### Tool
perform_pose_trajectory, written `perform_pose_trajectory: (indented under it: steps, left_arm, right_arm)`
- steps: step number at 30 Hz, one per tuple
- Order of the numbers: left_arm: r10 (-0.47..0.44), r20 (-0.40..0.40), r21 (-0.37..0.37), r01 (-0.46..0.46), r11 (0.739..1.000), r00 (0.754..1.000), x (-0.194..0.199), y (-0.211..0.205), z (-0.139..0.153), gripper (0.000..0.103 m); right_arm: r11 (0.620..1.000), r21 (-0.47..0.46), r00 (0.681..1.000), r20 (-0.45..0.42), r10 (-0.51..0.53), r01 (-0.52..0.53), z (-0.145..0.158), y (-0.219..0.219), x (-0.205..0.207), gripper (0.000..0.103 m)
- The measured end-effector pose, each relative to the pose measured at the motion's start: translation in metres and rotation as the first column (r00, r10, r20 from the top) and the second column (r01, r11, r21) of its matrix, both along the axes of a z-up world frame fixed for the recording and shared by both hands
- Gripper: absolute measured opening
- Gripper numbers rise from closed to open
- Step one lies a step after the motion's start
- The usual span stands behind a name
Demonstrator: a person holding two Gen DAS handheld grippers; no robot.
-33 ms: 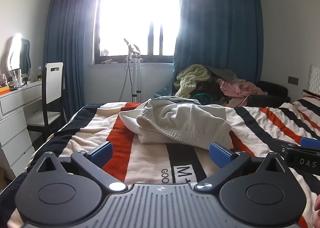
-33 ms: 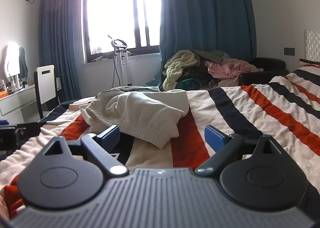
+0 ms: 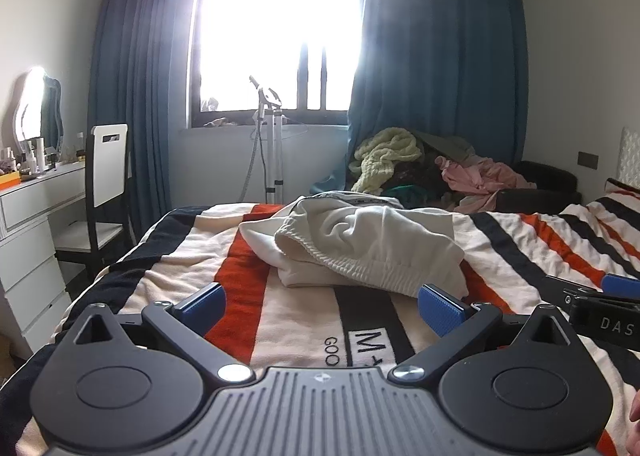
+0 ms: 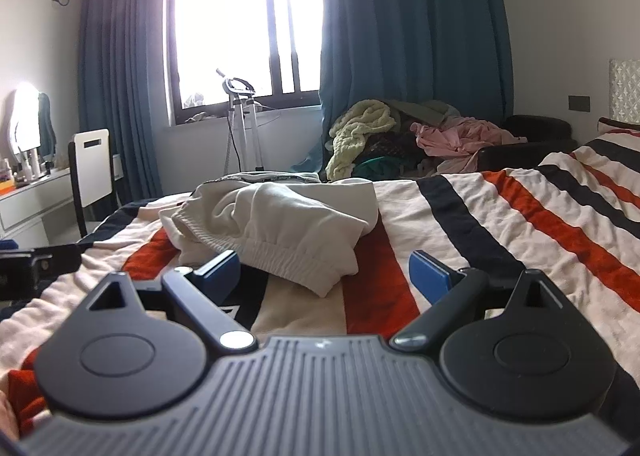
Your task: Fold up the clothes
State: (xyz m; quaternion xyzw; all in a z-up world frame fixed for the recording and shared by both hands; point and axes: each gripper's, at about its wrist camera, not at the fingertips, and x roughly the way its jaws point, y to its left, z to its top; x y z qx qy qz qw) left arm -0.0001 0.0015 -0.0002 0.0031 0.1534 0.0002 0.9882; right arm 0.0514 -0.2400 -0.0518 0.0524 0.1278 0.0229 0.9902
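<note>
A cream garment (image 3: 360, 244) with ribbed elastic hems lies loosely bunched on the striped bedspread (image 3: 280, 320), just beyond both grippers; it also shows in the right wrist view (image 4: 280, 228). My left gripper (image 3: 322, 306) is open and empty, low over the bed just short of the garment. My right gripper (image 4: 324, 274) is open and empty, its left finger close to the garment's hem. The right gripper's body shows at the right edge of the left wrist view (image 3: 600, 312), and the left gripper's body at the left edge of the right wrist view (image 4: 36, 268).
A pile of other clothes (image 3: 424, 167) lies on a dark sofa beyond the bed's far edge. A white chair (image 3: 106, 183) and dresser (image 3: 32, 232) stand to the left. A garment steamer stand (image 3: 272, 143) is under the window.
</note>
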Motion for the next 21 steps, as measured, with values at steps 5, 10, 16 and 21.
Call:
perform_pose_trajectory:
  steps: [5, 10, 16, 21]
  left_arm:
    - [-0.001, 0.006, -0.029, 0.001, 1.000, 1.000, 0.000, 0.006, -0.001, 0.103]
    - [-0.001, -0.010, -0.001, 0.001, 1.000, 1.000, 0.005, -0.002, -0.003, 0.103]
    - [0.003, -0.040, -0.006, -0.003, 1.000, 0.999, 0.014, -0.005, -0.006, 0.103]
    - [0.006, -0.043, -0.004, -0.006, 1.000, 0.999, 0.015, -0.006, -0.007, 0.103]
  right_arm:
    - [1.000, 0.016, 1.000, 0.015, -0.007, 0.006, -0.002, -0.005, -0.002, 0.093]
    - [1.000, -0.008, 1.000, 0.006, -0.016, 0.016, -0.004, -0.001, 0.001, 0.093]
    - [1.000, -0.018, 1.000, 0.007, -0.024, 0.024, -0.003, 0.000, 0.001, 0.093]
    - [0.999, -0.021, 1.000, 0.010, -0.027, 0.027, -0.003, 0.000, 0.000, 0.093]
